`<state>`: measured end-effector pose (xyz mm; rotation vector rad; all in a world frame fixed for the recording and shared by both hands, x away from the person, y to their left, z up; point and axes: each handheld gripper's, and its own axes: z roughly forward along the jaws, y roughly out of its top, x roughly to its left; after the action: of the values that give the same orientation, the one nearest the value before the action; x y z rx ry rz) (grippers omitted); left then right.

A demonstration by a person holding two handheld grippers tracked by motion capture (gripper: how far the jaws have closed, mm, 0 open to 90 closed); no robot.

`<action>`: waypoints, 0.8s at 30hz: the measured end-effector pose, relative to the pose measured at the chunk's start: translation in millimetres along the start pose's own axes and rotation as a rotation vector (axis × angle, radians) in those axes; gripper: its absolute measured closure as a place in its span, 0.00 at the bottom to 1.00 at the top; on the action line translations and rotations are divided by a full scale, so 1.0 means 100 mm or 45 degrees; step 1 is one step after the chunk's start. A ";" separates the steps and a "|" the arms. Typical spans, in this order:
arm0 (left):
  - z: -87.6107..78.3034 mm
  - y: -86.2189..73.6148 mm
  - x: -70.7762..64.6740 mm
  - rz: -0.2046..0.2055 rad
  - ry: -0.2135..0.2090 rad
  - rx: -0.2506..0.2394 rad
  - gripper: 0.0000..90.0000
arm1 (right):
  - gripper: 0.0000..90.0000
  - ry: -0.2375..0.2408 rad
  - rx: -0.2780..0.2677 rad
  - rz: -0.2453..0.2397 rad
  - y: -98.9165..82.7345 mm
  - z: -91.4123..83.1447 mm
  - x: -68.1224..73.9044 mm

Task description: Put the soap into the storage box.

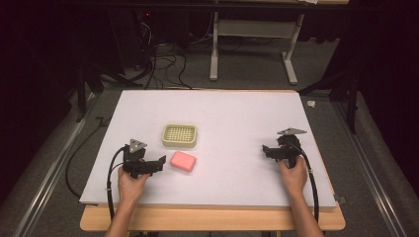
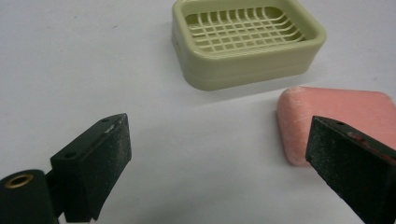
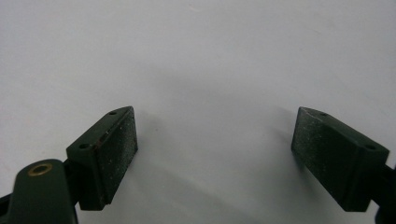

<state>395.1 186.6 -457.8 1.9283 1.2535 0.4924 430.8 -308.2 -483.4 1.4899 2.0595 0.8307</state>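
Fingers (image 2: 100, 163) of both grippers spread wide, pink soap (image 2: 341, 116) beside left gripper's (image 2: 219, 158) right finger.

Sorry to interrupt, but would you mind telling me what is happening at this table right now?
A person sits at a white-topped table holding a gripper in each hand. The left gripper is open beside a pink soap bar, with nothing yet between its jaws. A pale green slatted soap dish sits empty just beyond the bar. The right gripper is also open, resting over bare table off to the right. Nothing is being held.
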 end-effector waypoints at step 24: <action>0.11 0.12 -0.61 0.138 -0.109 0.037 0.01 | 0.17 0.001 0.000 0.000 0.00 0.00 0.00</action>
<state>382.9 125.2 -450.0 2.0277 1.1120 0.4435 430.7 -308.2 -483.4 1.4895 2.0600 0.8311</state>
